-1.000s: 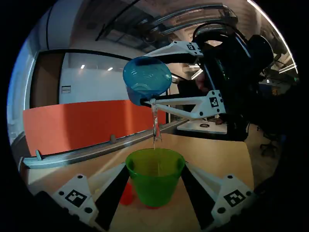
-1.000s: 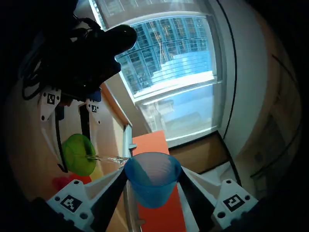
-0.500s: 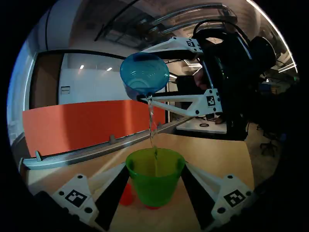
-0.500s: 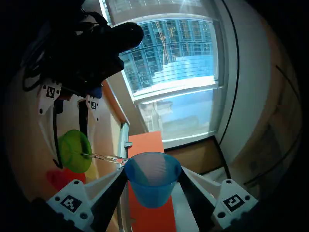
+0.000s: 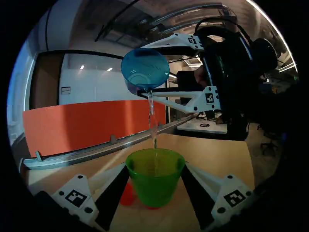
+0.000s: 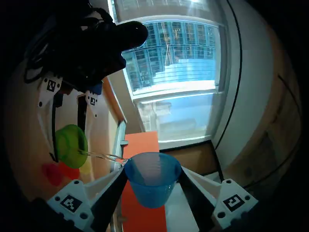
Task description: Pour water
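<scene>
No legible txt/nos. Marker tags [image 5: 75, 197] on left gripper [image 5: 155, 167]: pattern only. Wall sign [image 5: 65, 89] too small to read.

Shiny plastic, dull wood, a bit of metal

The green cup [image 5: 155, 178] is thin plastic you can see through, smooth and a bit shiny; the blue cup [image 5: 145, 71] is the same kind of plastic, with light glinting on its side. The water [image 5: 152, 120] is a clear, glassy thread. The left gripper [image 5: 155, 176] has fingers [image 5: 90, 183] of white matt plastic with black matt strips along the inner sides, and the right gripper [image 6: 153, 174] looks just the same. The table [image 5: 220, 154] looks like pale wood, smooth and dull. The grey rail [image 5: 96, 149] looks like metal with a soft shine, and the orange panel [image 5: 85, 123] is flat and matt
</scene>
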Action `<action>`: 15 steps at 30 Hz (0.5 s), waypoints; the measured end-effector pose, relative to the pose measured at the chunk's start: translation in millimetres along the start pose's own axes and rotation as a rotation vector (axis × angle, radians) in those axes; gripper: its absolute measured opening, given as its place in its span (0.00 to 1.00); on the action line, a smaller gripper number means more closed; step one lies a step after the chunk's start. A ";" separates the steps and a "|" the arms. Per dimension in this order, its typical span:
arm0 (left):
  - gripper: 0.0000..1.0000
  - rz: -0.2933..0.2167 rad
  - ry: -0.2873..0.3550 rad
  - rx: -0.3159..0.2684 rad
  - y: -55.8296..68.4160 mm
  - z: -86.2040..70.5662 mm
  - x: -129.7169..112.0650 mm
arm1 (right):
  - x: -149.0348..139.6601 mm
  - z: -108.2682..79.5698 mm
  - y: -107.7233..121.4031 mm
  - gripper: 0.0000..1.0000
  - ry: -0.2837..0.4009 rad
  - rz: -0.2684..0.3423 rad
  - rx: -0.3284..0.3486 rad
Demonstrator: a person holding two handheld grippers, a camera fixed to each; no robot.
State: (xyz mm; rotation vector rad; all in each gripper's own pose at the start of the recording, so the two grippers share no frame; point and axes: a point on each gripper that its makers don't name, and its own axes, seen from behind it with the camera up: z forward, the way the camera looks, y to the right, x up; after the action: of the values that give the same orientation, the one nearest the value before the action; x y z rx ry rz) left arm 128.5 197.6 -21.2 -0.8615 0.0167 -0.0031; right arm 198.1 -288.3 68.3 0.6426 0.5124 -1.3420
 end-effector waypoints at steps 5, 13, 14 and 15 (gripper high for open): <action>0.87 0.002 0.000 0.000 0.2 -0.9 0.9 | 2.8 1.5 3.1 0.91 0.003 -0.021 -0.007; 0.87 0.003 -0.001 0.001 -0.5 -1.8 2.1 | 6.1 4.6 5.9 0.91 0.006 -0.059 -0.015; 0.87 0.004 -0.001 0.001 -0.5 -2.0 2.3 | 6.5 4.9 6.1 0.91 0.006 -0.064 -0.016; 0.87 0.004 -0.001 0.002 -0.5 -2.2 2.5 | 6.9 5.3 6.3 0.91 0.007 -0.069 -0.017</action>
State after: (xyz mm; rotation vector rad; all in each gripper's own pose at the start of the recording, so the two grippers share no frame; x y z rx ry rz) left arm 130.9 195.5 -22.3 -0.8598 0.0176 0.0008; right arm 205.4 -296.2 68.3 0.6208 0.5554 -1.3996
